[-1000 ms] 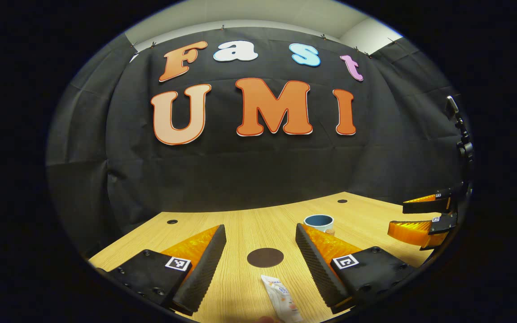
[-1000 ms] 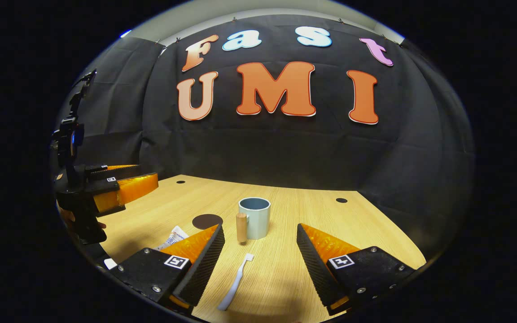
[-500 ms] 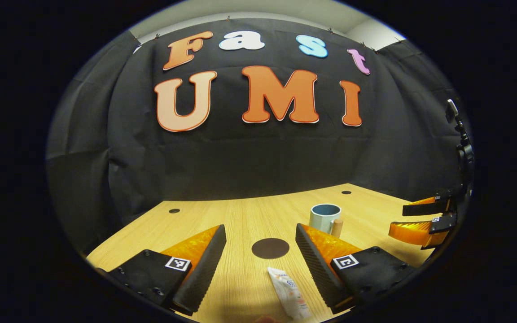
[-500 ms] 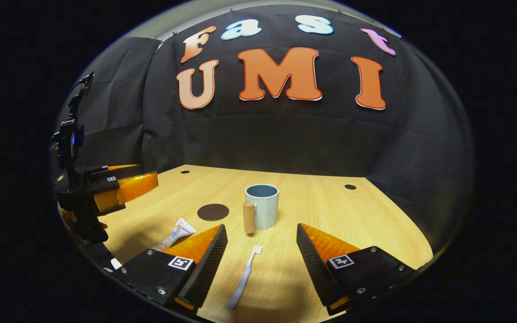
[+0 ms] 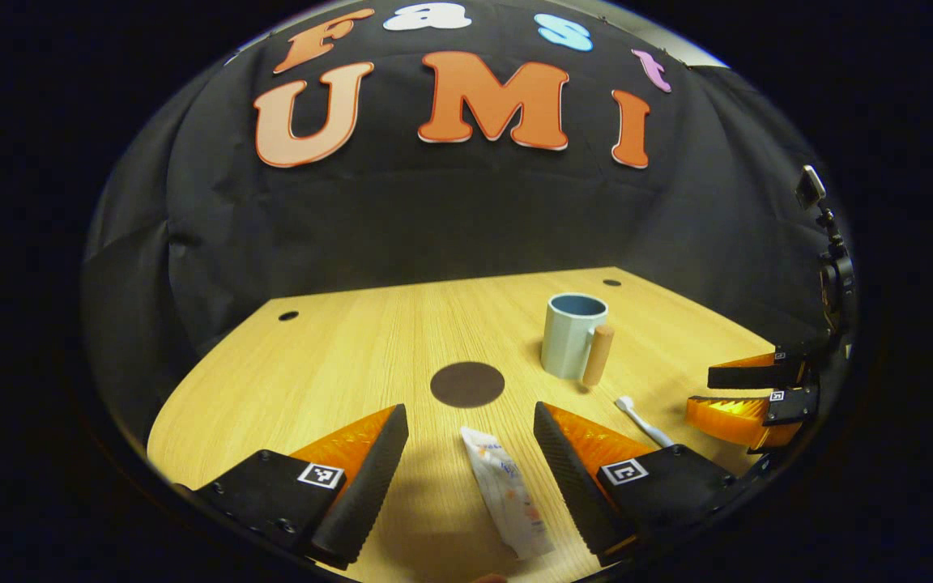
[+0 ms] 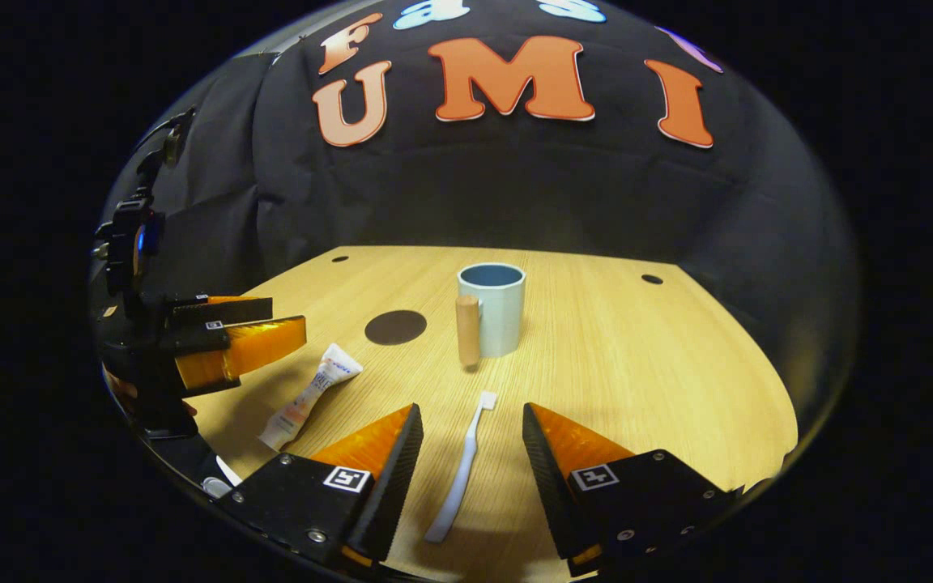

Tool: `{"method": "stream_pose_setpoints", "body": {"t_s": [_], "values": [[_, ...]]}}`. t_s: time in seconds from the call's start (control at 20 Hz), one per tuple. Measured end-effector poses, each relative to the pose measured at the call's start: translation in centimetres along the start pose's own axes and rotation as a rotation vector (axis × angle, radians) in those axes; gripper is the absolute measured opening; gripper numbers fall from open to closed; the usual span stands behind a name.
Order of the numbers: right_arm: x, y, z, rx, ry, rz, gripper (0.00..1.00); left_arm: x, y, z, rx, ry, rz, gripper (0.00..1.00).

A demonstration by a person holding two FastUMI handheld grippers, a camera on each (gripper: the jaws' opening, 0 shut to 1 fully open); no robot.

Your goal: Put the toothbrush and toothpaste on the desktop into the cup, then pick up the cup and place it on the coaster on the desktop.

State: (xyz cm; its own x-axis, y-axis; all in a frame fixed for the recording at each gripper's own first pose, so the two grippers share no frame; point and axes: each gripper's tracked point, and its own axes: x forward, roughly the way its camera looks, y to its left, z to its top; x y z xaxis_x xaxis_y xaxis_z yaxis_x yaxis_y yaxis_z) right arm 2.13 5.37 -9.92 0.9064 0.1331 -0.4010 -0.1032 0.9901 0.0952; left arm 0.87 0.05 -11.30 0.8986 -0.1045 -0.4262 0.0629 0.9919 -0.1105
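A white toothpaste tube [image 5: 507, 502] lies flat on the wooden desktop between the fingers of my open left gripper [image 5: 470, 417], which hovers above it. A white toothbrush [image 6: 462, 466] lies between the fingers of my open right gripper [image 6: 466, 417], untouched. The pale blue cup [image 6: 492, 308] with a wooden handle stands upright beyond the brush head; it also shows in the left gripper view as the cup [image 5: 573, 334]. The dark round coaster [image 5: 467, 384] lies just past the tube, left of the cup. In the right gripper view the toothpaste [image 6: 308, 395] lies near the left gripper [image 6: 232, 340].
The wooden desktop [image 6: 636, 364] has small dark holes near its far corners [image 6: 652, 278]. Black cloth walls close the back and sides. A hand holds the left gripper at the left edge [image 6: 142, 389]. In the left gripper view the right gripper [image 5: 746, 393] hangs at the right.
Both grippers have tilted downward and moved in over the desktop. The toothpaste now sits fully between the left fingers and the toothbrush sits between the right fingers. Both stay open.
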Motion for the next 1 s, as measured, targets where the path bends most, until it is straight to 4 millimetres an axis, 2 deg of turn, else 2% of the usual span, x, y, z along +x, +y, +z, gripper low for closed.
{"method": "stream_pose_setpoints", "body": {"t_s": [0.05, 0.1, 0.15, 0.25, 0.3, 0.35, 0.5, 0.55, 0.6, 0.7, 0.85, 1.0], "values": [[0.0, 0.1, -0.4, -0.005, 0.018, 0.0, 0.74, 0.3, -0.2, -0.7, -0.007, 0.03, -0.008, 0.99], [0.1, 0.2, -0.7, -0.009, 0.033, -0.002, 0.72, 0.5, -0.3, -1.2, -0.013, 0.059, -0.013, 0.94], [0.1, 0.3, -1.0, -0.015, 0.05, -0.003, 0.71, 0.6, -0.3, -1.6, -0.018, 0.085, -0.012, 0.99], [0.5, 0.2, -1.8, -0.025, 0.083, -0.015, 0.68, 0.9, -0.6, -2.5, -0.026, 0.136, -0.018, 0.99], [0.8, 0.1, -2.3, -0.026, 0.101, -0.022, 0.64, 1.1, -0.6, -3.1, -0.028, 0.165, -0.019, 0.94], [0.9, 0.1, -2.6, -0.023, 0.12, -0.027, 0.62, 1.2, -0.6, -4.0, -0.029, 0.189, -0.021, 0.99], [1.1, 0.6, -3.1, 0.008, 0.159, -0.022, 0.44, 1.8, -1.1, -5.3, -0.042, 0.253, -0.052, 0.98], [1.1, 0.6, -3.3, 0.017, 0.171, -0.022, 0.41, 2.0, -0.9, -5.6, -0.046, 0.268, -0.052, 1.0], [1.2, 0.5, -3.3, 0.021, 0.182, -0.025, 0.36, 2.0, -0.8, -5.9, -0.046, 0.282, -0.048, 0.98], [1.4, 0.4, -3.6, 0.025, 0.196, -0.04, 0.34, 2.2, -1.1, -6.2, -0.06, 0.308, -0.058, 1.0], [2.6, 0.7, -4.6, 0.049, 0.237, -0.041, 0.34, 2.7, -1.8, -7.8, -0.131, 0.383, -0.084, 0.94], [3.0, 0.7, -4.8, 0.036, 0.257, -0.063, 0.34, 2.6, -2.1, -8.0, -0.129, 0.397, -0.089, 0.9]]}}
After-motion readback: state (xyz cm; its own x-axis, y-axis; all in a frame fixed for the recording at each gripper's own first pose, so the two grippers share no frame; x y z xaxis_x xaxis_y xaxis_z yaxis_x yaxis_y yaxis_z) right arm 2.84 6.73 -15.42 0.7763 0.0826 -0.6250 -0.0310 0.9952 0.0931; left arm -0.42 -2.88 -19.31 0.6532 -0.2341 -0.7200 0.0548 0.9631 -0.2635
